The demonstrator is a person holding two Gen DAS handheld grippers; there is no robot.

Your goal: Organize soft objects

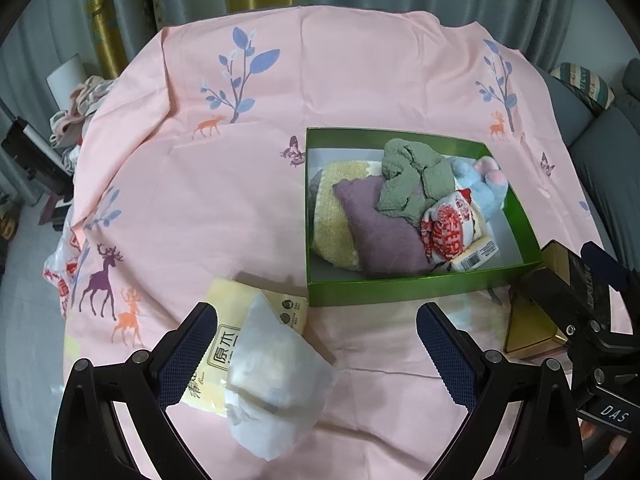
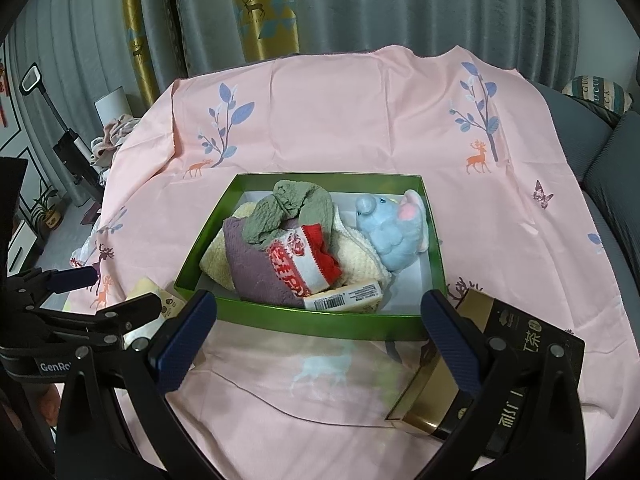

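Observation:
A green box (image 1: pixel 316 280) (image 2: pixel 320 326) on the pink cloth holds soft things: a yellow towel (image 1: pixel 330 220), a purple towel (image 1: pixel 380 232) (image 2: pixel 256 268), a green cloth (image 1: pixel 412 176) (image 2: pixel 288 208), a red-and-white cloth (image 1: pixel 444 236) (image 2: pixel 304 264), a blue plush elephant (image 1: pixel 480 184) (image 2: pixel 388 232) and a small barcoded pack (image 1: pixel 478 256) (image 2: pixel 344 300). My left gripper (image 1: pixel 316 344) is open over a white soft packet (image 1: pixel 276 380) lying on a yellow tissue pack (image 1: pixel 256 300) (image 2: pixel 146 288). My right gripper (image 2: pixel 320 328) is open and empty, just before the box's near wall.
A gold and black box (image 1: pixel 532 320) (image 2: pixel 480 368) lies right of the green box, under my right finger. The pink cloth (image 1: pixel 240 160) with deer and tree prints covers the table. Curtains hang behind; a grey sofa (image 2: pixel 608 160) stands right; clothes (image 1: pixel 80 108) pile left.

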